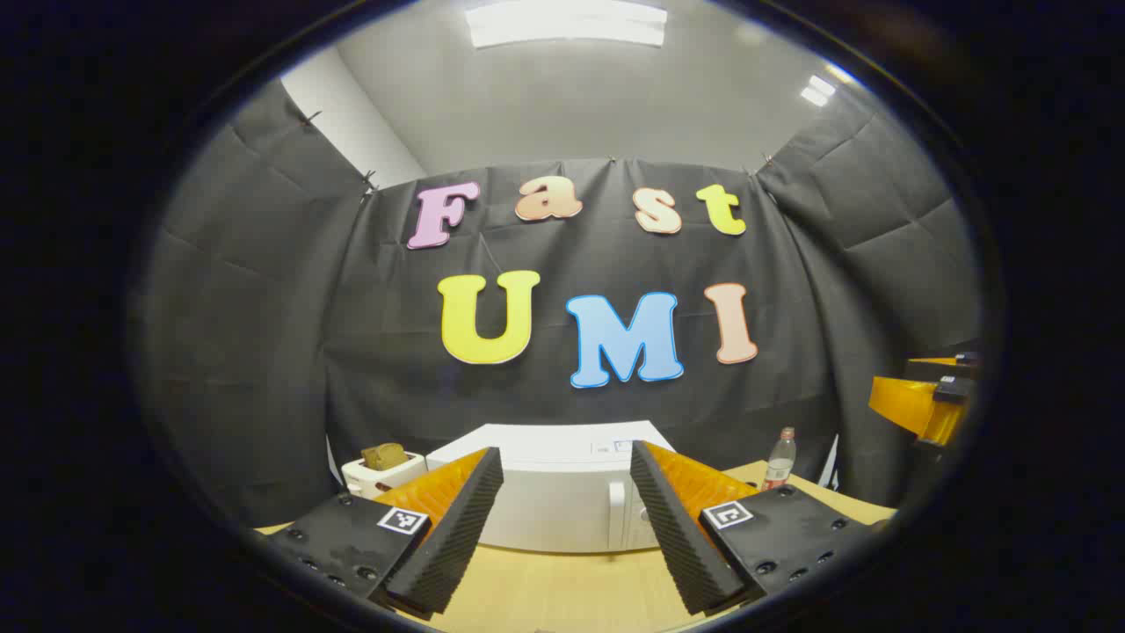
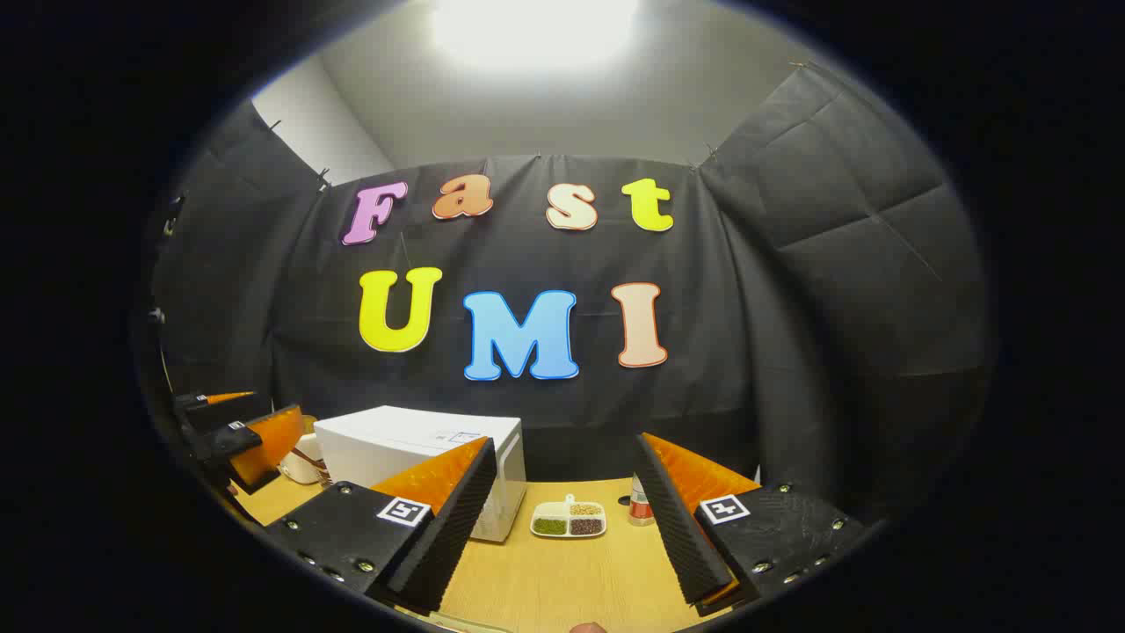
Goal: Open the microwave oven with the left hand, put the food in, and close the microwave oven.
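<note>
1. Nearest the lens in the left gripper view, left gripper (image 1: 562, 536) held level above the wooden table (image 1: 571, 589), ribbed fingers (image 1: 453, 536) spread wide apart with nothing between them.
2. Just beyond those fingertips, white microwave oven (image 1: 562, 497) standing on the table, door closed, front facing the camera, long side running left to right across the view, vertical handle (image 1: 617, 514) toward its right end.
3. To the microwave's left and close beside it, a white toaster (image 1: 382, 473) with a brown slice sticking out of the top.
4. To the microwave's right, farther back on the table, a clear bottle (image 1: 779, 459) with a red label, upright.
5. At the far right edge of the same view, right gripper (image 1: 927, 400) seen side-on, orange and black, raised above table height.
6. Nearest the lens in the right gripper view, right gripper's own fingers (image 2: 444, 527) likewise spread wide, gripping nothing.
7. Between and beyond those fingers, on bare tabletop, the food tray (image 2: 568, 520): a white divided dish with green, tan and dark portions, long axis left to right, lying just right of the microwave's front corner and not touching it.
8. Immediately right of the tray, the bottle, partly hidden behind the right-hand finger.
9. Behind all of it, black cloth booth wall (image 2: 791, 290).
</note>
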Available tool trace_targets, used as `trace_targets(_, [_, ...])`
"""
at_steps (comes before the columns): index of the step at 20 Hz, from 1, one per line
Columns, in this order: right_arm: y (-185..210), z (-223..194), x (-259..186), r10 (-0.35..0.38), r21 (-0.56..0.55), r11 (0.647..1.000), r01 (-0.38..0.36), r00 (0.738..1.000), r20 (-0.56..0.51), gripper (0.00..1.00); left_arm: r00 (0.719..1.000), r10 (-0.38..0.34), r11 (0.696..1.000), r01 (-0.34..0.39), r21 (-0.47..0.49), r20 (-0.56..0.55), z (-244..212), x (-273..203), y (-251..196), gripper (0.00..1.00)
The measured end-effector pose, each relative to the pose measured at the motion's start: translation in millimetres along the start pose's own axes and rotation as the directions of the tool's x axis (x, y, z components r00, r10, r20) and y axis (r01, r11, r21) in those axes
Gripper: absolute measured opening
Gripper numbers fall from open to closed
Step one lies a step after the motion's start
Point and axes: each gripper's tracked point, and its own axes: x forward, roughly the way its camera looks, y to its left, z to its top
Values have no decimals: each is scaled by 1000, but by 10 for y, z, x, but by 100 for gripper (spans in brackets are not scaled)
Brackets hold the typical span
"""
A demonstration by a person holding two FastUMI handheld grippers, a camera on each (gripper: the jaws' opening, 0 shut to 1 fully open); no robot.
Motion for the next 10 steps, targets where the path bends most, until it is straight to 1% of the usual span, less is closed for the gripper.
trace_targets(2, [13, -1, -23, 14, -19, 1000, -14, 1000, -4, 96, 1000, -5, 1000, 5, -1, 11, 41, -42, -32, 98])
trace_targets(3, [9, 9, -24, 15, -25, 1000, -15, 1000, -3, 96, 1000, -9, 1000, 9, 1, 20, 77, -62, -44, 96])
trace_targets(7, [60, 11, -38, 22, 0, 1000, -22, 1000, -3, 96, 1000, -14, 1000, 14, 1, 25, 97, -82, -69, 99])
trace_targets(8, [55, 5, -43, 21, -4, 1000, -21, 1000, -3, 96, 999, -16, 1000, 16, -4, 29, 109, -95, -71, 98])
trace_targets(10, [45, 3, -54, 17, -14, 1000, -17, 1000, -1, 96, 999, -20, 1000, 20, -9, 35, 114, -106, -69, 98])
